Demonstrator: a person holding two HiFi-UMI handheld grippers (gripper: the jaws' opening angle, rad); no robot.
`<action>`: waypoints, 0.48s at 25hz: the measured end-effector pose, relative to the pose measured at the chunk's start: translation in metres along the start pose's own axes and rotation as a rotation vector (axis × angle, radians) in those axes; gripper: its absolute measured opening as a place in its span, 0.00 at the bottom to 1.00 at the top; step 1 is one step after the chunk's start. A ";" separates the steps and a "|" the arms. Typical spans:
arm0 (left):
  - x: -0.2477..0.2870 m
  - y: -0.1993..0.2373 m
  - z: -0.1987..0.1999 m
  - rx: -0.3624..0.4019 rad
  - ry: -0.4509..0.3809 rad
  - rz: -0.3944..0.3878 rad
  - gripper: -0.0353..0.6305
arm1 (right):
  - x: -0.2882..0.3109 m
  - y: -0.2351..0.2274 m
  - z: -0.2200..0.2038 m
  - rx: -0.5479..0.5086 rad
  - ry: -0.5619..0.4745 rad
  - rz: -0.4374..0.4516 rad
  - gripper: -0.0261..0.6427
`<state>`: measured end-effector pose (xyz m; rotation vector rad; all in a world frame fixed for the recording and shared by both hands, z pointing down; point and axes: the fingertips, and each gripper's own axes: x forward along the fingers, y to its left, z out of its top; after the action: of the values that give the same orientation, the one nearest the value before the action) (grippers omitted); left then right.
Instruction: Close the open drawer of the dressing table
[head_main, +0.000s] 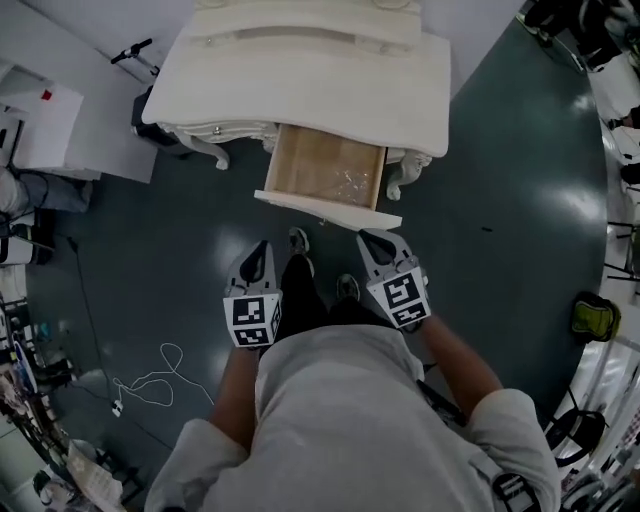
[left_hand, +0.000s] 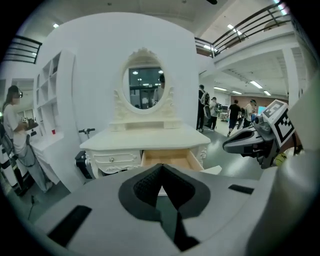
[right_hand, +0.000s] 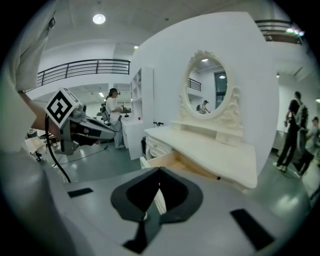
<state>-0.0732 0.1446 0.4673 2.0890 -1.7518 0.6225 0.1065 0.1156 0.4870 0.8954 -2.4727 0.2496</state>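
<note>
Floor (head_main: 180, 260) and open drawer (head_main: 325, 172) overhead — only gripper views show the mirror (left_hand: 144, 86).

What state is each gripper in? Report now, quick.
Left gripper: closed, holding nothing.
Right gripper: closed, holding nothing.

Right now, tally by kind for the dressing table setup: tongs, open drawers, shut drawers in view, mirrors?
tongs: 2 (left tongs and right tongs, both shut and empty)
open drawer: 1
shut drawer in view: 1
mirror: 1
total: 5
</note>
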 end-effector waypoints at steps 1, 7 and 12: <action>0.010 0.002 0.000 0.007 0.008 -0.016 0.06 | 0.001 -0.009 -0.004 0.003 0.015 -0.026 0.06; 0.063 0.021 0.000 0.114 0.076 -0.137 0.06 | 0.009 -0.047 -0.021 0.037 0.112 -0.146 0.06; 0.101 0.036 -0.012 0.237 0.160 -0.267 0.06 | 0.017 -0.062 -0.038 0.079 0.199 -0.191 0.06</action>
<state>-0.0958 0.0603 0.5302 2.3043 -1.3383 0.9248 0.1496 0.0713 0.5290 1.0776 -2.1916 0.3544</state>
